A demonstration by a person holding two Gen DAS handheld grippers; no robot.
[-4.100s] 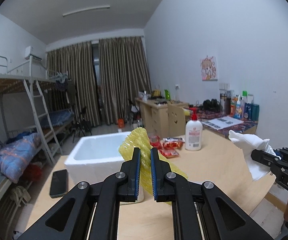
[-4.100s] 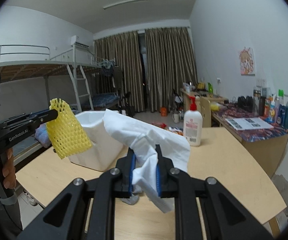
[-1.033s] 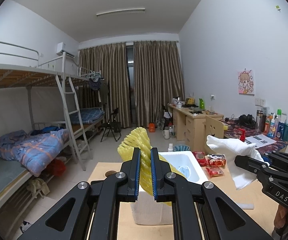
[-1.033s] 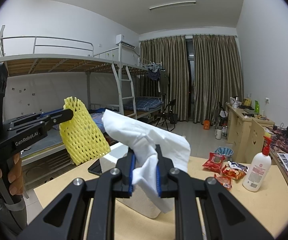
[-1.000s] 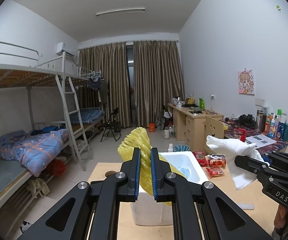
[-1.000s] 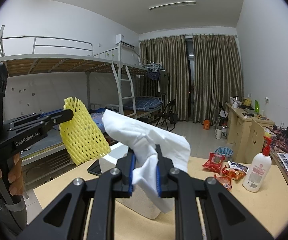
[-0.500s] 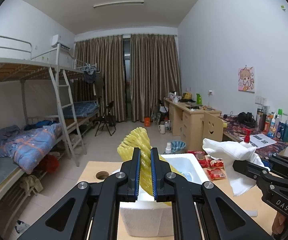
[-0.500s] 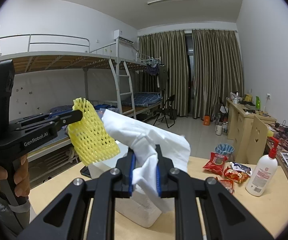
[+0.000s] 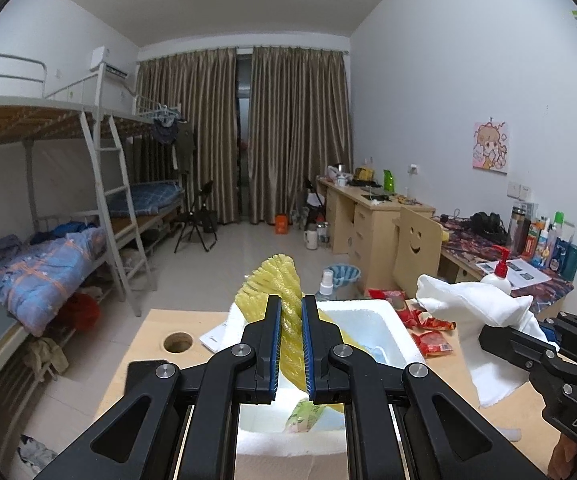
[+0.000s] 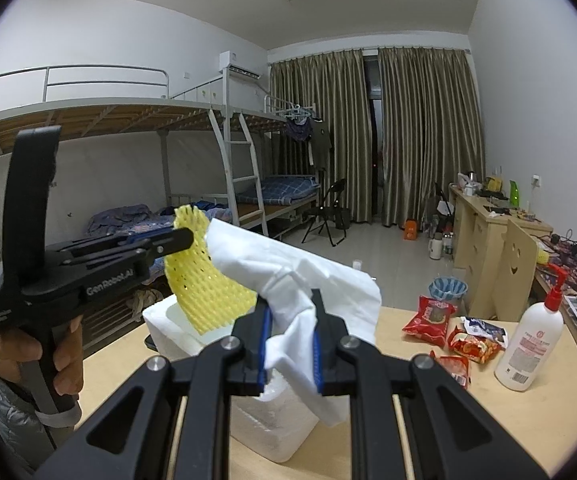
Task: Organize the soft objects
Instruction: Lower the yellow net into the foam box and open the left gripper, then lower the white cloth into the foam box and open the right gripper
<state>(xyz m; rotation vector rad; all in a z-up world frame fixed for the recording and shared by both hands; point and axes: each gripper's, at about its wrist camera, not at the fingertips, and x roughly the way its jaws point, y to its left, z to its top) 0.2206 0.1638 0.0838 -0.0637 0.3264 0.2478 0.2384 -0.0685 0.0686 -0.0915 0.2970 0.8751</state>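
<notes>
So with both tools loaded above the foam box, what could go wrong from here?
1. The yellow foam net is pinched only at its middle by the left tool; on release it may spring and catch on the foam box rim.
2. The white cloth droops below the right tool and could drape over the box wall.
3. The lotion bottle and snack packets stand nearby and could be knocked.
</notes>
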